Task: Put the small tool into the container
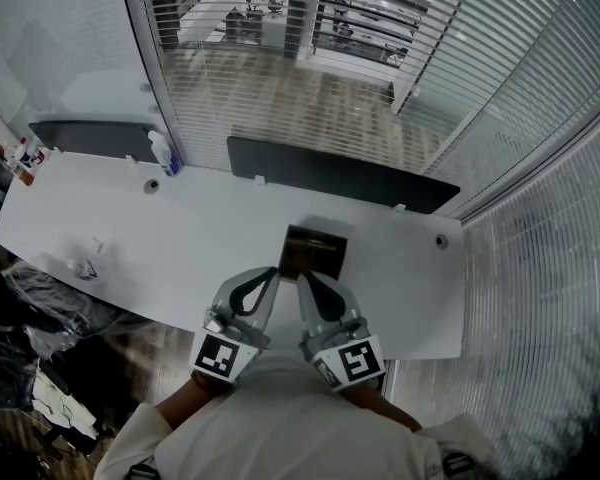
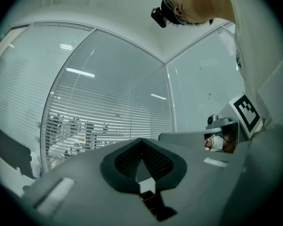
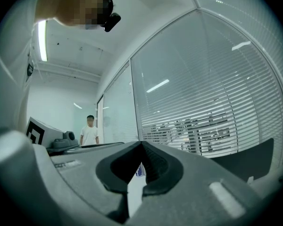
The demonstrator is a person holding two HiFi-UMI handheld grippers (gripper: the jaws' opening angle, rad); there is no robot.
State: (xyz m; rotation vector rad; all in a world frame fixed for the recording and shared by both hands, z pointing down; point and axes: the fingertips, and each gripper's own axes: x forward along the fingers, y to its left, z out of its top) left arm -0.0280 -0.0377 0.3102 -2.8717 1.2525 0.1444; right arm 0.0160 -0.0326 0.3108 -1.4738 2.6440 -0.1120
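- Left gripper (image 1: pixel 269 273) has its jaws pressed together, the tips meeting with nothing between them.
- Right gripper (image 1: pixel 306 278) is likewise closed and empty. The two sit side by side, pointing level over the near edge of the white table (image 1: pixel 180 238).
- Dark square container (image 1: pixel 315 251) rests on the table just ahead of both sets of tips.
- Small tool cannot be picked out in any view.
- Pump bottle (image 1: pixel 161 153) stands near the table's far edge, well left of the container.
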